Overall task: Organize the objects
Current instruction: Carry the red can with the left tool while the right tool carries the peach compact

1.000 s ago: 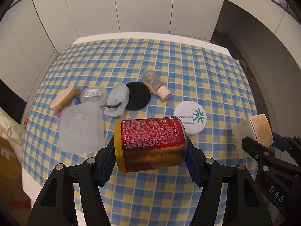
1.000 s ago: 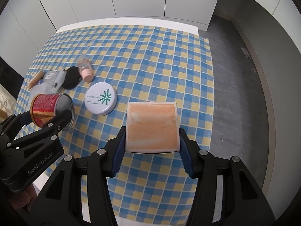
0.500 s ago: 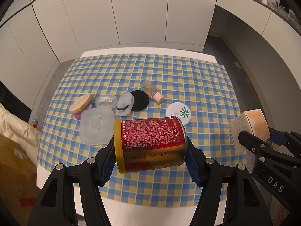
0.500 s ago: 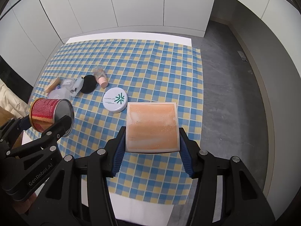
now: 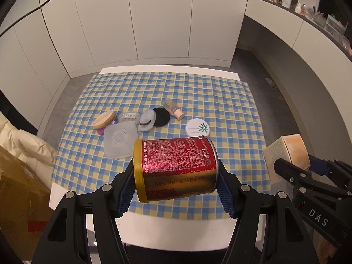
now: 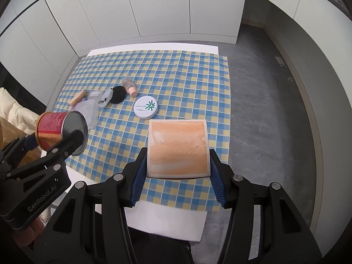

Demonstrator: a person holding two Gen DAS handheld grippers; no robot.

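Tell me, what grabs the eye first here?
A red and gold metal can lies sideways, pinched in the left claw above the blue and yellow checked tablecloth. The right claw grips an orange and white square box, while small toiletries cluster on the cloth's left side.

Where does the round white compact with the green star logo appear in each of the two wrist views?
Left wrist view: the round white compact with the green star logo lies right of centre, just behind the held red and gold can.
Right wrist view: the compact lies left of centre.
Shared landmark: the black round pad to its left.
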